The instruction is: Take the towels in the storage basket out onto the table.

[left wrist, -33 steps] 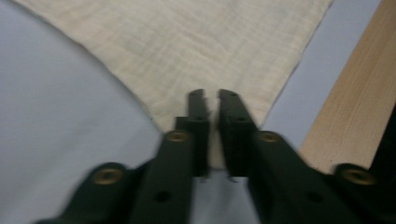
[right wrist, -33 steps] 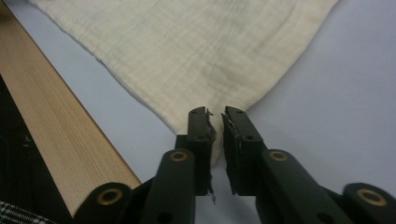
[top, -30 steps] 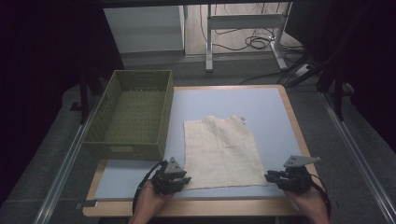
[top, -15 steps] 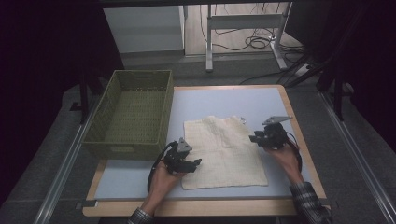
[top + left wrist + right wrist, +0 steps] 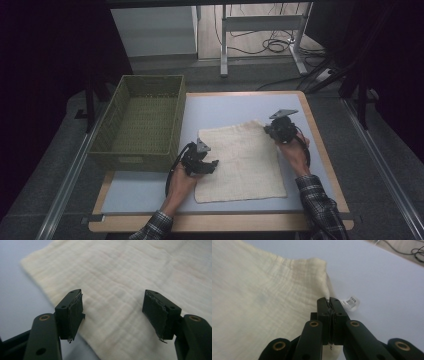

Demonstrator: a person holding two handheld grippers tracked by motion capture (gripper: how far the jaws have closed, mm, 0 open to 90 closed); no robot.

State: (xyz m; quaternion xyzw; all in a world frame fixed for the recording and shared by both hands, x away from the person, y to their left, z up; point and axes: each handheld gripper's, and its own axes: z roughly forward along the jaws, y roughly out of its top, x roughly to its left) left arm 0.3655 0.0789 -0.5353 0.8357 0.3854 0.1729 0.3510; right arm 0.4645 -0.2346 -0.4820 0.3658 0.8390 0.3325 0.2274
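Beside the green basket [image 5: 140, 122], right gripper [image 5: 278, 131] fingers pinch the cloth [image 5: 242, 157]; left gripper [image 5: 207, 165] fingers released.

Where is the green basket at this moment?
In the high view the basket stands at the table's left edge, just left of the cloth and beyond the left tool.

Dim room, grey floor [image 5: 60, 165], cables [image 5: 272, 46] beneath a white table frame [image 5: 260, 22].

Green woven basket [image 5: 142, 122] on the table's [image 5: 225, 107] left side, cables [image 5: 272, 45] on the floor beyond.
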